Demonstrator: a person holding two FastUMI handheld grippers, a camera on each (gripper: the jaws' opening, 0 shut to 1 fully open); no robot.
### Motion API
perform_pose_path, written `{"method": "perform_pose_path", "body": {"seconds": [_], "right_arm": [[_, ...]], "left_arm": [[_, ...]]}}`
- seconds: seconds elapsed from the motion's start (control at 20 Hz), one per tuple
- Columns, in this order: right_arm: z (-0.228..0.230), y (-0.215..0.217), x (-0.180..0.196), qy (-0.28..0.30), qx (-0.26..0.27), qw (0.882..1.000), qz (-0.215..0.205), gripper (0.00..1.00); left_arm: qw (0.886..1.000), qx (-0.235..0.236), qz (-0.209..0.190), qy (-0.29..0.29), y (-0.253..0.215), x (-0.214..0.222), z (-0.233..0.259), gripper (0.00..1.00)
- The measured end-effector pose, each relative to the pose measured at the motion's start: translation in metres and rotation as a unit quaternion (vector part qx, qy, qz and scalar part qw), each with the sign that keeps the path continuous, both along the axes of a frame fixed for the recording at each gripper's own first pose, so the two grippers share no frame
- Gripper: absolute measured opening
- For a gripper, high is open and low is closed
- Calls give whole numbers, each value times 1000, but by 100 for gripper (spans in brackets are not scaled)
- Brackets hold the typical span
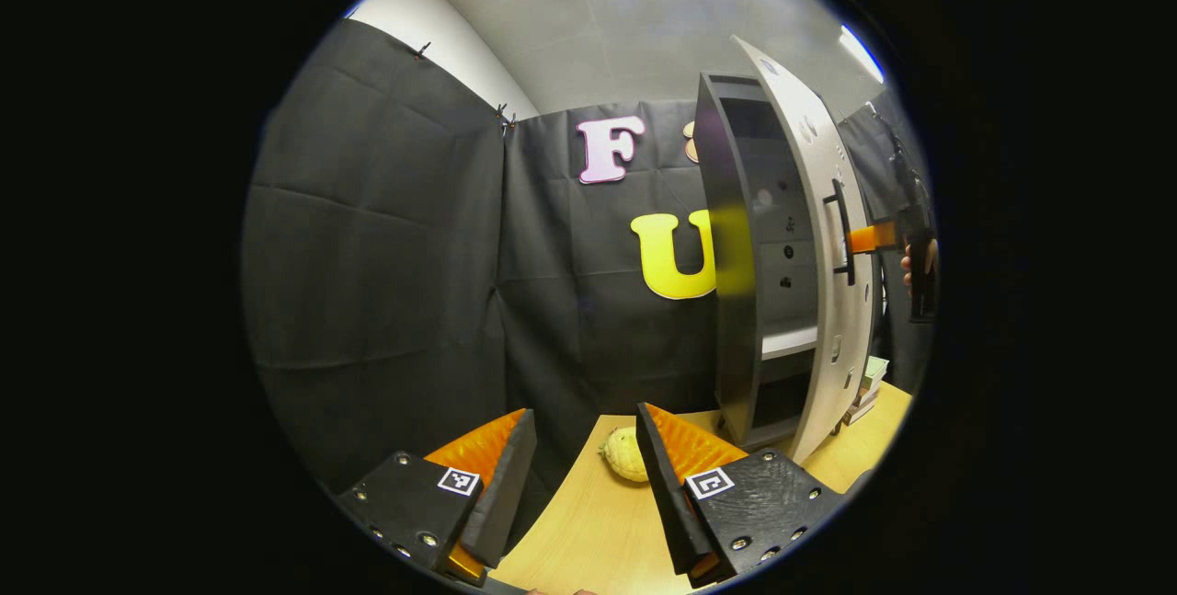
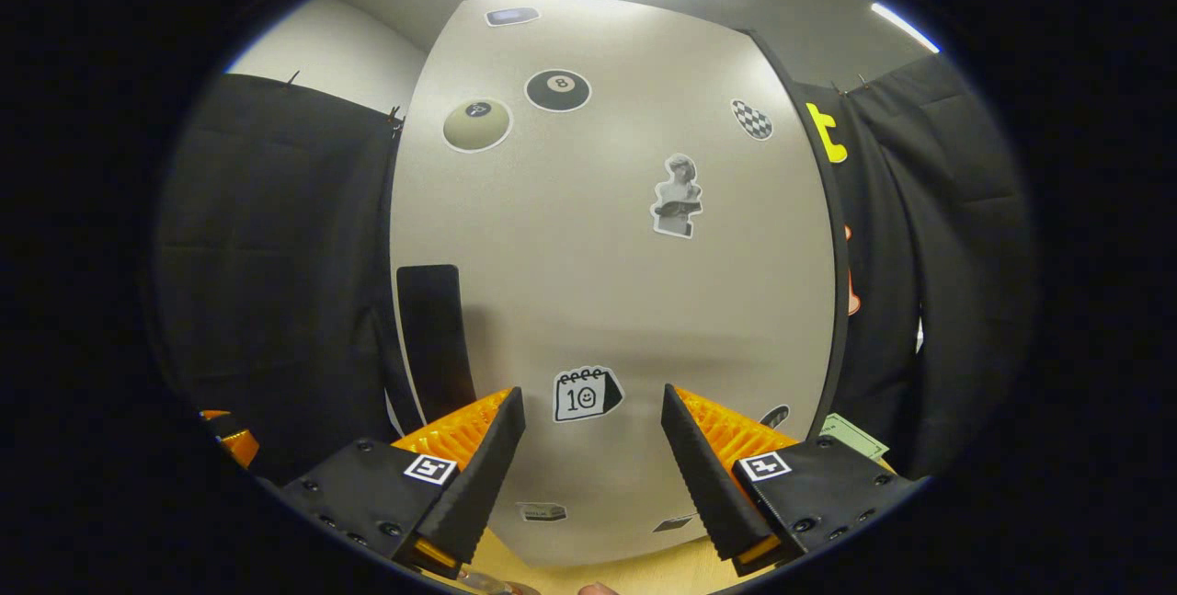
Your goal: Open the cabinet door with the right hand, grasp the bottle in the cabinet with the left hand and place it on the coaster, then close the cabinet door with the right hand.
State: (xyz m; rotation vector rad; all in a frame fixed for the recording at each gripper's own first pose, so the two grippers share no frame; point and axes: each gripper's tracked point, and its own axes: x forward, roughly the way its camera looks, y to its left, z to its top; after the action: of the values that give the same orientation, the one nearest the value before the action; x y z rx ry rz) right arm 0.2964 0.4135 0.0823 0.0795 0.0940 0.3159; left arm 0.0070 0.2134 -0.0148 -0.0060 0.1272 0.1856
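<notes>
The dark cabinet stands on the table with its pale grey door swung partly open, dim shelves showing inside. My right gripper, held by a hand, reaches in from the right, its tip next to the door's black handle. In the right gripper view that gripper is open, close to the stickered door face, with the handle off to its left. My left gripper hangs open above the table, nothing between its fingers. A pale yellow round coaster lies just beyond it, bare.
The wooden table runs under both grippers. A stack of books sits to the right of the cabinet, and a green paper lies near the door's right edge. Black cloth walls close in behind and to the left.
</notes>
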Motion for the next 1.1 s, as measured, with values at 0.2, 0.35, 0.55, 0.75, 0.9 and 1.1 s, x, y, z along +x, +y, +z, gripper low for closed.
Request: {"method": "perform_pose_path", "body": {"seconds": [0.2,0.35,0.55,0.75,0.9,1.1], "right_arm": [[5,-31,-29,-15,-15,1000,-8,98],[9,-66,-56,-25,-28,999,-18,98],[13,-120,-82,-30,-50,998,-34,98],[10,-171,-100,-31,-65,996,-56,98],[6,-201,-112,-25,-58,996,-65,98],[-3,-215,-107,-13,-46,996,-81,98]], "left_arm": [[1000,-4,-18,-16,-22,-3,23,64],[999,-6,-38,-26,-63,3,34,64],[997,-10,-64,-39,-117,7,52,64],[995,-18,-86,-44,-163,9,68,64],[994,-15,-97,-48,-192,12,77,64],[993,-2,-105,-46,-217,13,80,64]]}}
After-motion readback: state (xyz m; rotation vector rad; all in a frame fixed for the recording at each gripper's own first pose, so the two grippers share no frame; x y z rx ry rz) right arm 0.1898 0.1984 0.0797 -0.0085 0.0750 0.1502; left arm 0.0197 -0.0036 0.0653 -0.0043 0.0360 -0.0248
